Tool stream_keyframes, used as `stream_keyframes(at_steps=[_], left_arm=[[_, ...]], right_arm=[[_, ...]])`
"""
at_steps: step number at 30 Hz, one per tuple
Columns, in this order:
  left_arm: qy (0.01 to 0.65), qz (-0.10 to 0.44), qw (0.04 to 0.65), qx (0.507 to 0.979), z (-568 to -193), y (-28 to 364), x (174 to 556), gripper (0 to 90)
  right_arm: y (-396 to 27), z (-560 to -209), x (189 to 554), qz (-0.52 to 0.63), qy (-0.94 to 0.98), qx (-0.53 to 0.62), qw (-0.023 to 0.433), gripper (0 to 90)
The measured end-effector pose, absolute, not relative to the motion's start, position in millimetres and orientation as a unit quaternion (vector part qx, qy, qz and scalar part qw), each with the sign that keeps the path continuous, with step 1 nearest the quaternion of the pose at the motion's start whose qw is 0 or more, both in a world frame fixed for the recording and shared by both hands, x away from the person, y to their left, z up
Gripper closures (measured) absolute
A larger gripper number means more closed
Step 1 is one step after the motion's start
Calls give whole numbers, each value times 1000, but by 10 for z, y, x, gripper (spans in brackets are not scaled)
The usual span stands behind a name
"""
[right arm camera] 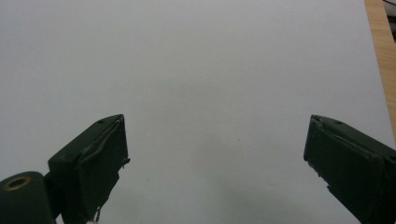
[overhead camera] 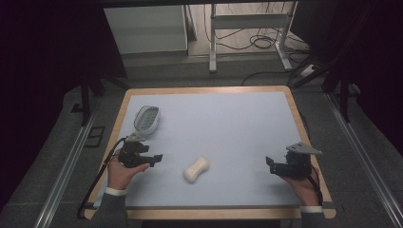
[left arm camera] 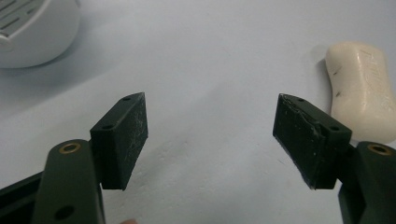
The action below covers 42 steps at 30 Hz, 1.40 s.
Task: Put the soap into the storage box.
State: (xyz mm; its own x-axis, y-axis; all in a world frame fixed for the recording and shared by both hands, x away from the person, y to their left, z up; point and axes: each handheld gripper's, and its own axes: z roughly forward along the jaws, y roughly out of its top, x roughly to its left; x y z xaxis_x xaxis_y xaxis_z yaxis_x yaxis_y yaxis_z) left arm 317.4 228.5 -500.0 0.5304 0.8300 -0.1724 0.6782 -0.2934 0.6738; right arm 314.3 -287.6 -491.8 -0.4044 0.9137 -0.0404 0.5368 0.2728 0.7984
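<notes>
So the bar of soap (overhead camera: 196,169) is lying flat on the pale blue counter (overhead camera: 228,128), a bit toward the near edge and roughly midway between the two grippers, not touching either. It's off-white with a pinched waist, sitting at a slant in the high view. In the left gripper view the soap (left arm camera: 359,91) sits off to the right, just past the tip of the right-hand jaw, with some embossed lettering on top that's too faint to read and a couple of small dark marks on it.

The left gripper (overhead camera: 153,158) is the closer one, held low over the counter in the person's left hand (overhead camera: 122,172) and pointing toward the soap, with a gap of bare counter in between. Its jaws stand wide apart, nothing between them but blue surface.

Beyond that gripper, toward the far left corner, there's a white soap dish (overhead camera: 146,118) with a slotted insert. It's near the counter's wooden edge and well apart from the soap. The left gripper view catches a piece of the dish (left arm camera: 35,32) at top left.

Over on the right side, the right gripper (overhead camera: 270,165) sits in the person's right hand (overhead camera: 300,183), near the right edge, well apart from the soap. Its jaws are also spread wide and empty, with the wooden rim (right arm camera: 382,56) showing in the right gripper view.
</notes>
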Motion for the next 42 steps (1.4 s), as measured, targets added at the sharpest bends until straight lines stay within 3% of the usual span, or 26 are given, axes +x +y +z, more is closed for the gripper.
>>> stream_keyframes(at_steps=[30, 42], left_arm=[[486, 125, 338, 796, -4990, 2285, 3174, 268], [460, 130, 323, 817, -4867, 2208, 3148, 267]], right_arm=[[-2820, -4861, 3094, 375, 755, 470, 261, 78], [-2903, -4808, 3064, 382, 744, 478, 269, 78]])
